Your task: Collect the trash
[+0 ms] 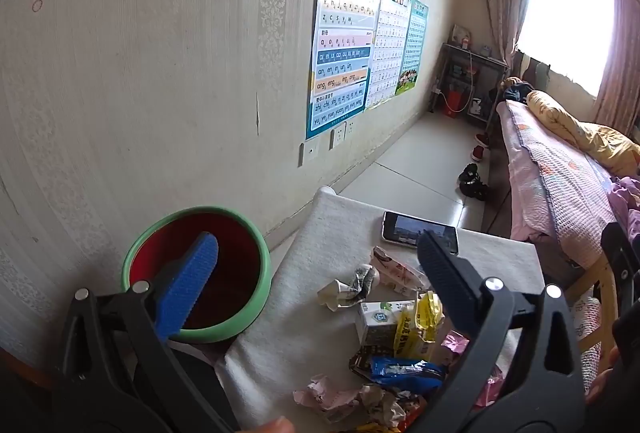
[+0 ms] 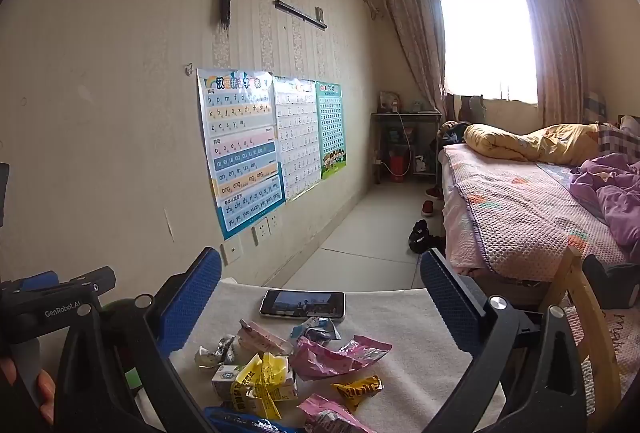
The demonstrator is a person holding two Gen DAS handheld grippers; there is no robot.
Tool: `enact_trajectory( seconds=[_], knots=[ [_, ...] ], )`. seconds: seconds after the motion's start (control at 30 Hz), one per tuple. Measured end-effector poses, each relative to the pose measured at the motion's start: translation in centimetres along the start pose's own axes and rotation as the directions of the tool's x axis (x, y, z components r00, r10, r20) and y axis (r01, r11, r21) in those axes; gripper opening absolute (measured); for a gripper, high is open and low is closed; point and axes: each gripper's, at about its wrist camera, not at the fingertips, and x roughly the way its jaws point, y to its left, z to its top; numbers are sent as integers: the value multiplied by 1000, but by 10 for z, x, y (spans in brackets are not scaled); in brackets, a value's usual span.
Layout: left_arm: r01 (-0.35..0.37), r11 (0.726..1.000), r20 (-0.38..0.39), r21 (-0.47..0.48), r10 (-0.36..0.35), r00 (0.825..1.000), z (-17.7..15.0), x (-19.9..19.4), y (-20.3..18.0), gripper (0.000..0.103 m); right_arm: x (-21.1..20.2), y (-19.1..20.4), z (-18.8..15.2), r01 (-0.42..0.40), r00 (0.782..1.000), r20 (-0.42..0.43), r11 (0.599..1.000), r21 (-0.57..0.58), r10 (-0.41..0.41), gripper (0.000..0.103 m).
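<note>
A pile of trash lies on the white-cloth table (image 1: 304,329): crumpled paper (image 1: 352,287), a small carton (image 1: 380,321), a yellow wrapper (image 1: 416,329), a blue wrapper (image 1: 404,371) and pink wrappers (image 2: 340,353). A red bin with a green rim (image 1: 240,317) stands against the table's left side. My left gripper (image 1: 320,265) hangs open above the pile, its left finger over the bin's mouth. My right gripper (image 2: 320,297) is open too, level above the table, with nothing between its fingers. In the right wrist view the yellow wrapper (image 2: 264,385) and a gold wrapper (image 2: 358,389) lie below it.
A phone (image 2: 302,304) with a lit screen lies at the table's far edge. A bed (image 2: 520,209) with quilts runs along the right, its wooden frame close to the table. Shoes (image 2: 420,229) sit on the tiled floor. Posters (image 2: 244,149) hang on the left wall.
</note>
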Motion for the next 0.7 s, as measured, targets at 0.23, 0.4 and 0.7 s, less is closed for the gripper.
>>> enact_trajectory(
  seconds=[0.23, 0.4, 0.7],
  knots=[
    [-4, 1000, -2, -1, 4, 1000, -2, -1, 0, 98, 0, -2, -2, 3, 1000, -2, 1000, 5, -3, 96],
    [-4, 1000, 3, -1, 4, 1000, 1, -3, 1, 98, 0, -3, -2, 6, 1000, 5, 1000, 7, -6, 96],
    [-4, 1000, 4, -1, 4, 1000, 2, -3, 2, 98, 0, -3, -1, 6, 1000, 4, 1000, 7, -6, 96]
  ],
)
